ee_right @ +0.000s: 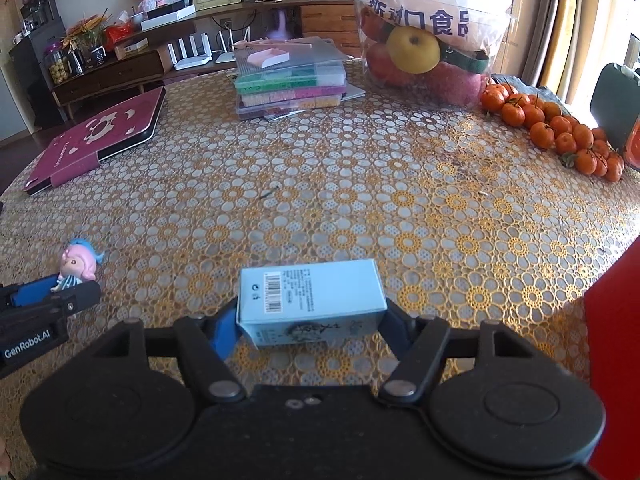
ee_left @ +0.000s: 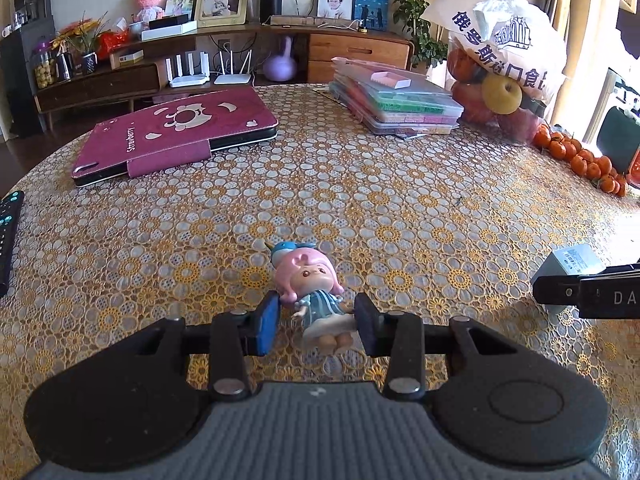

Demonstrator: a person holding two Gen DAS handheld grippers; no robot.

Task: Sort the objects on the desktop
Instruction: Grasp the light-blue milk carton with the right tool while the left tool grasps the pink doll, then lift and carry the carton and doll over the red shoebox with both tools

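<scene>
A small doll (ee_left: 310,292) with pink hair and a blue striped dress lies on the patterned tablecloth between the fingers of my left gripper (ee_left: 318,322). The jaws stand apart on either side of its body, with gaps showing. The doll also shows in the right wrist view (ee_right: 78,266), with the left gripper (ee_right: 52,300) around it. My right gripper (ee_right: 310,328) is shut on a light blue box (ee_right: 310,300) with a barcode, held across the jaws just above the table. The box also shows at the right edge of the left wrist view (ee_left: 572,268).
A maroon tablet case (ee_left: 176,136) lies at the far left. A stack of clear bead boxes (ee_left: 396,100) stands at the back. A bag of fruit (ee_right: 432,40) and several tangerines (ee_right: 560,132) are at the back right. A remote (ee_left: 8,236) lies at the left edge.
</scene>
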